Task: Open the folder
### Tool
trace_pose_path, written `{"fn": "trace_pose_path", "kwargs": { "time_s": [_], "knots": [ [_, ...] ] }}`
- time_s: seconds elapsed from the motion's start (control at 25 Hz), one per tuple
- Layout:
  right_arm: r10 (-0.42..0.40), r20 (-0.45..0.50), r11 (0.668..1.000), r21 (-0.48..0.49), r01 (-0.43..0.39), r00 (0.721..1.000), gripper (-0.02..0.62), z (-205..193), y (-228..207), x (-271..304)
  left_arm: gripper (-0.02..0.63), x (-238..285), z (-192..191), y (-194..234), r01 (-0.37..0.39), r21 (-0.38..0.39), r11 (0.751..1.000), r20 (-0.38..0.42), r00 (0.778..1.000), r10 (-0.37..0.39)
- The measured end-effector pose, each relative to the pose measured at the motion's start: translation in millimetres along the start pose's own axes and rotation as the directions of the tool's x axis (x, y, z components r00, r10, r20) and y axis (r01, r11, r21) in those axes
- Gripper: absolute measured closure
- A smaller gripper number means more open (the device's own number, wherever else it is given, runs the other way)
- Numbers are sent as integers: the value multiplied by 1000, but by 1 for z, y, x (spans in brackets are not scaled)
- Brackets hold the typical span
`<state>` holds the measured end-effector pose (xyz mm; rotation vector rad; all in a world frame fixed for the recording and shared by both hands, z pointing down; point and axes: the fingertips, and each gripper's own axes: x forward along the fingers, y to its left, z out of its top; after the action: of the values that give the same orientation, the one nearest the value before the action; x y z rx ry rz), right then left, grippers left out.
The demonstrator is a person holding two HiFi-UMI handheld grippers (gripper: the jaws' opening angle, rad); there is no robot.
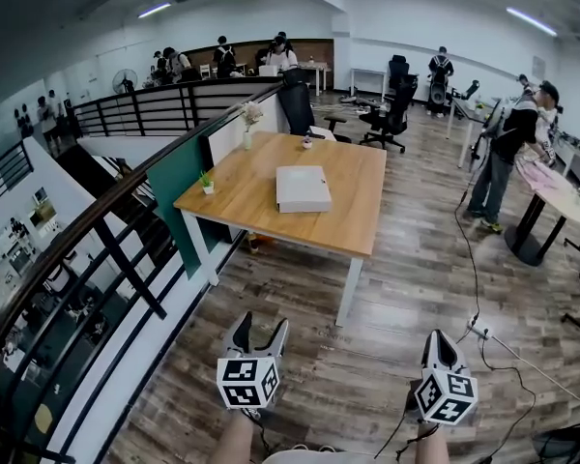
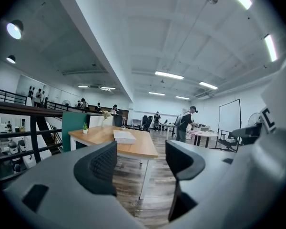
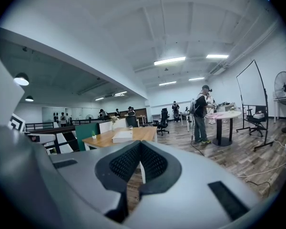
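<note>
Left gripper [image 1: 259,325] is hanging with its jaws standing apart and nothing between them, and the right gripper [image 1: 443,336] is sitting pinched fully together, empty too. White folder [image 1: 303,188] is lying flat and closed around the middle of the tabletop [image 1: 246,187], well apart from both. Little potted plant [image 1: 206,181] is sitting at the near left corner, a vase [image 1: 248,129] by the far left edge. Wood floor [image 1: 387,298] is stretching between grippers and table, and a railing [image 1: 126,249] is running along the left.
</note>
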<state>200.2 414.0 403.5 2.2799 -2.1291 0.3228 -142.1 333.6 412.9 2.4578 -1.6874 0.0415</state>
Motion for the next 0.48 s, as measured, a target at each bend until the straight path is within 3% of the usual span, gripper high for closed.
{"fn": "trace_pose_path", "kwargs": {
  "time_s": [0.24, 0.48],
  "knots": [
    [-13, -3, 1000, -8, 13, 1000, 594, 2, -2, 0, 172, 4, -2, 5, -17, -4, 1000, 11, 1000, 17],
    [-23, -7, 1000, -8, 23, 1000, 594, -1, 4, 0, 101, 3, -4, 14, -29, 2, 1000, 20, 999, 29]
  ]
}}
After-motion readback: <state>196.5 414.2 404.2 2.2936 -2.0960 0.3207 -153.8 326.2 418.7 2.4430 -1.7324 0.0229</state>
